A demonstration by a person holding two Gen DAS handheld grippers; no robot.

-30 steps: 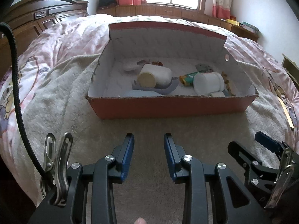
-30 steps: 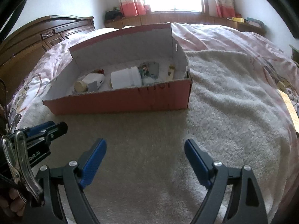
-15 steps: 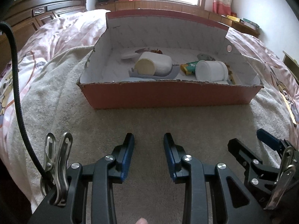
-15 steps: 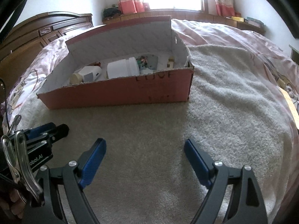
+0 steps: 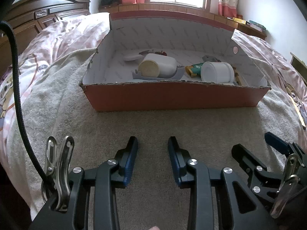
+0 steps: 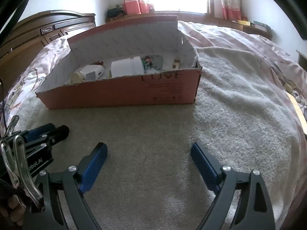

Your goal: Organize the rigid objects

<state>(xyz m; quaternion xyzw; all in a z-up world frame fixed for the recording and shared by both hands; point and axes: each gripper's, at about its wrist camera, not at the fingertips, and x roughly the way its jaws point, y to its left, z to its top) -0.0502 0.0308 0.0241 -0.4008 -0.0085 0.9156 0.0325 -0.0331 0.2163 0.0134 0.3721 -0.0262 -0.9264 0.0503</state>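
Observation:
A red cardboard box (image 5: 172, 97) (image 6: 124, 94) with a white inside stands on a beige towel on the bed. In it lie a white bottle with a cream cap (image 5: 157, 68) (image 6: 88, 73), a white jar (image 5: 217, 71) (image 6: 127, 67), a grey holder (image 5: 159, 76), a green-yellow packet (image 5: 193, 69) and other small items. My left gripper (image 5: 153, 143) is open with a narrow gap and empty, low over the towel in front of the box. My right gripper (image 6: 148, 149) is wide open and empty beside it, and also shows in the left wrist view (image 5: 255, 149).
A pink patterned quilt (image 5: 63, 38) covers the bed around the towel (image 6: 230, 95). A dark wooden headboard (image 6: 48, 28) stands at the left. A window with curtains and a wooden ledge (image 5: 191, 11) lie behind the box. A black cable (image 5: 17, 88) hangs at the left.
Both views have drawn lower and closer to the box, whose front wall now hides more of its floor. Both grippers keep the same openings.

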